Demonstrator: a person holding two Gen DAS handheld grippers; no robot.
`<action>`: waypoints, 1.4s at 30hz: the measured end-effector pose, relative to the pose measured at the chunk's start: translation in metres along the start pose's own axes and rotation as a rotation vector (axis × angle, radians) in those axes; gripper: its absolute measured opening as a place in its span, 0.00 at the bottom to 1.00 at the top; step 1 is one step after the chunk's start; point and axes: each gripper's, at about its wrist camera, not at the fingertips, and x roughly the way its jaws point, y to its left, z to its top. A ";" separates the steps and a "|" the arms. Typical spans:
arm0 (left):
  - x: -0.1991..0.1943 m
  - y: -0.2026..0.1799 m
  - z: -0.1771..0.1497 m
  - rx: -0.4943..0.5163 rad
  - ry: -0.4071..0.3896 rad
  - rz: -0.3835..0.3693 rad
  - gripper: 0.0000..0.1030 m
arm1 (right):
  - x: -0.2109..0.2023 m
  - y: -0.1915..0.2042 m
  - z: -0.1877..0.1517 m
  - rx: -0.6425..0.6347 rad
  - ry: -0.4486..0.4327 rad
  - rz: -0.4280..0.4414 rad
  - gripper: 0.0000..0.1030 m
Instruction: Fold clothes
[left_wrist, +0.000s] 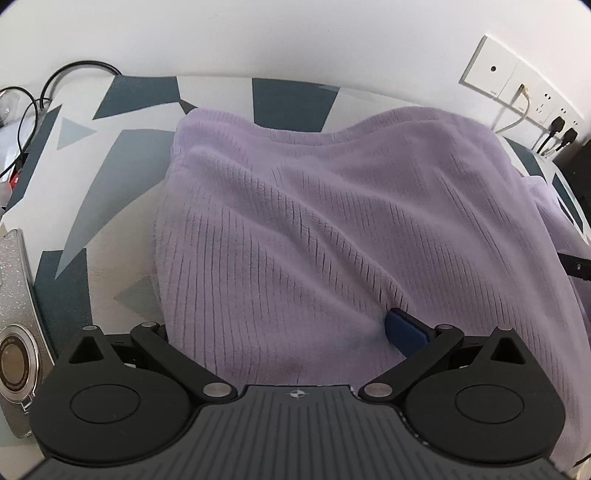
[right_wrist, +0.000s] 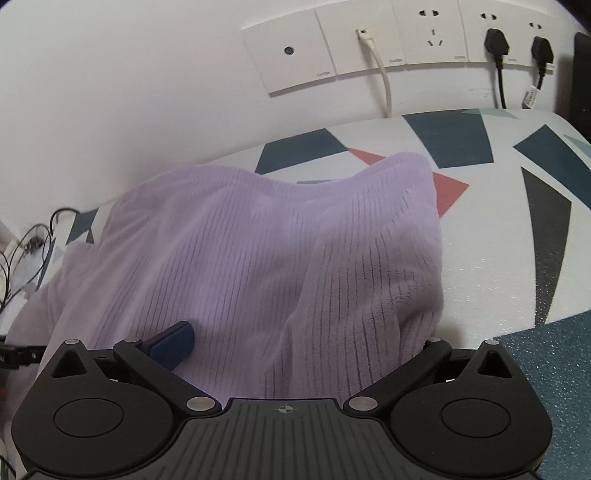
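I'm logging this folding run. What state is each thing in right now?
purple sweater: rumpled, partly lifted, draped over both grippers.
left hand-held gripper: fabric between its fingers; grip hidden.
right hand-held gripper: fabric between its fingers; grip hidden.
patterned table cover: lying flat.
wall sockets: two black plugs and a white cable plugged in, one socket free.

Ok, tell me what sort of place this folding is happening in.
Probably a home room or small office. A lilac ribbed garment lies on a table with a geometric-patterned cover, pushed against a white wall with a row of sockets and plugged-in cables.
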 end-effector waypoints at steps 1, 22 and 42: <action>0.000 -0.001 -0.001 0.000 -0.011 0.007 1.00 | 0.000 0.001 -0.002 0.004 -0.009 -0.004 0.99; -0.002 -0.014 -0.004 -0.037 -0.082 0.036 0.79 | 0.004 0.014 -0.006 -0.094 -0.010 -0.069 0.85; -0.005 -0.004 -0.010 -0.062 -0.002 0.039 1.00 | -0.006 0.004 -0.010 -0.107 0.038 -0.060 0.99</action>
